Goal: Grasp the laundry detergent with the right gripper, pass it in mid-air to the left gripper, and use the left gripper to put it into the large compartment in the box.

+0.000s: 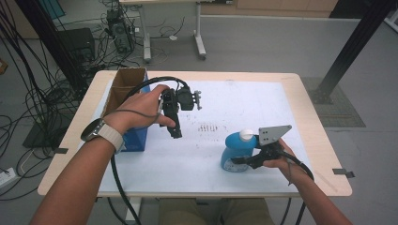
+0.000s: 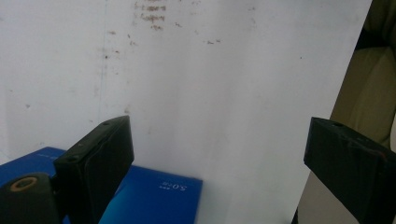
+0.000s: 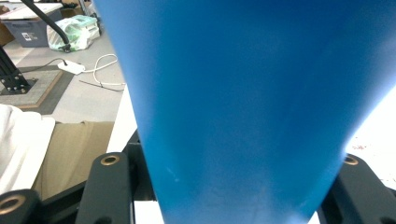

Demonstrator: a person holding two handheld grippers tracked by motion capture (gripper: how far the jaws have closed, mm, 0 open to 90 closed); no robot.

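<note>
— Forearms of the person came in from the bottom of the high view, and a watch with a pale strap (image 1: pixel 101 133) sat on the left wrist. What did each claw do?

— The right claw (image 1: pixel 244 161) was pinching the blue bottle (image 1: pixel 237 151), which stood on the desk near its front right part; its white cap (image 1: pixel 246 135) pointed up. The left claw (image 1: pixel 176 123) hung above the desk with its jaws spread wide and nothing between them.

— And the surface?

— The desk (image 1: pixel 309 117) had a pale wooden edge and a white sheet (image 1: pixel 244 101) on top, with small dark marks (image 1: pixel 207 127) in the middle. A blue box (image 2: pixel 154 193) lay at the left, beside an open cardboard box (image 1: pixel 123 84).

— Could any writing be read?

— On the blue box, small pale print appeared upside down; I could not read it surely. Around the desk was grey floor, many black cables (image 1: pixel 28 89) and another desk (image 1: pixel 169 28) behind.
</note>
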